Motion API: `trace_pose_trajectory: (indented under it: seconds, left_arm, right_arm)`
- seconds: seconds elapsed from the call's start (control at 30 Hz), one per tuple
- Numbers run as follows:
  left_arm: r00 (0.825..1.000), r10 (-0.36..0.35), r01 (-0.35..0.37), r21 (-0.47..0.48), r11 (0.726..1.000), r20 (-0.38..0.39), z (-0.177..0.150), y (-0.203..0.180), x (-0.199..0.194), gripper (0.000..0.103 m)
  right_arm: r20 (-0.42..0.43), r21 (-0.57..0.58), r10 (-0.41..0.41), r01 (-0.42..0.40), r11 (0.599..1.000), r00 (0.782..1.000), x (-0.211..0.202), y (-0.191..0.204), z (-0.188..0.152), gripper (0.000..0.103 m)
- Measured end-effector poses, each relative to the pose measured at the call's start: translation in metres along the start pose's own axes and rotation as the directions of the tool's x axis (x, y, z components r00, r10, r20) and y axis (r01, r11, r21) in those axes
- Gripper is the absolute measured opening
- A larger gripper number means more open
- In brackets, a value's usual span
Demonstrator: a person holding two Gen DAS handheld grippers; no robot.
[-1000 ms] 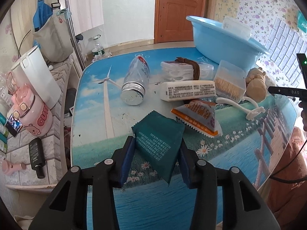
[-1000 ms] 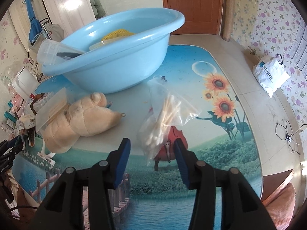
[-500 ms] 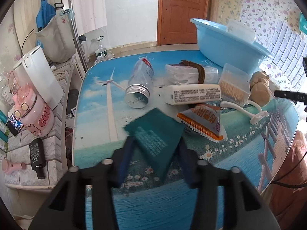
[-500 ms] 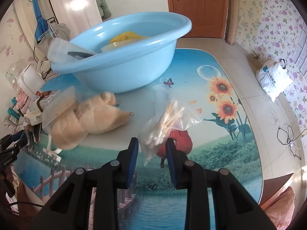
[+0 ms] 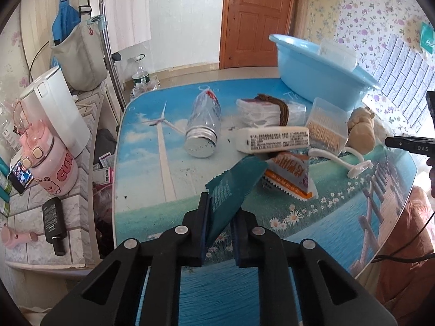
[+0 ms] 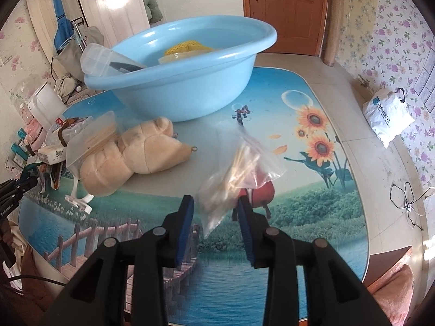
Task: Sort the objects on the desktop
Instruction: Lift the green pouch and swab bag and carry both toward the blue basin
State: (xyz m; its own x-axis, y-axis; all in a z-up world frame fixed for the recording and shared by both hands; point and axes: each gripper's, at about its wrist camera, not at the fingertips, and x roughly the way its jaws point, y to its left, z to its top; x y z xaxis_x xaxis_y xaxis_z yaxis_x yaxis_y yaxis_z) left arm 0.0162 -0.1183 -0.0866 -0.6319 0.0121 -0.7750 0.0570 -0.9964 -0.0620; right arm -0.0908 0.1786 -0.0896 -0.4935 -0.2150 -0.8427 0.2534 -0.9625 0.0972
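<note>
My left gripper (image 5: 220,217) is shut on a dark green sachet (image 5: 234,187) and holds it tilted above the table's near edge. My right gripper (image 6: 216,212) has its jaws close around a clear bag of cotton swabs (image 6: 239,174), which looks lifted off the table; the pads do not visibly press it. A light blue basin (image 6: 190,81) stands at the back and shows in the left wrist view (image 5: 320,73) too. It holds a yellow item (image 6: 185,47) and a clear box (image 6: 103,59) leans on its rim.
In the left wrist view an orange snack packet (image 5: 291,174), a white tube (image 5: 272,142), a lying bottle (image 5: 202,130), a toothpick box (image 5: 326,125) and a white hook (image 5: 350,163) lie on the table. A beige plush toy (image 6: 130,157) lies by the basin.
My left gripper closed on the green sachet and lifted it, tilting it. My right gripper narrowed around the swab bag and raised it a little.
</note>
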Motion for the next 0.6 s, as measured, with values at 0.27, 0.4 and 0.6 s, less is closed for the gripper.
trace_pose_trajectory:
  seconds: [0.27, 0.4, 0.6]
  left_arm:
    - [1.000, -0.002, 0.002, 0.007, 1.000, 0.020, 0.004, -0.003, -0.008, 0.008]
    - [1.000, 0.000, 0.000, 0.020, 1.000, 0.029, 0.006, -0.006, -0.011, 0.007]
    - [0.999, -0.019, 0.019, 0.004, 1.000, 0.048, 0.010, -0.007, -0.019, 0.006]
  right_arm:
    - [-0.016, -0.028, -0.006, 0.005, 1.000, 1.000, 0.010, 0.002, 0.000, 0.039]
    - [-0.013, -0.025, 0.004, -0.005, 1.000, 1.000, 0.006, -0.001, -0.002, 0.023]
    - [0.029, -0.002, -0.008, 0.008, 1.000, 1.000, -0.007, -0.009, -0.002, 0.021]
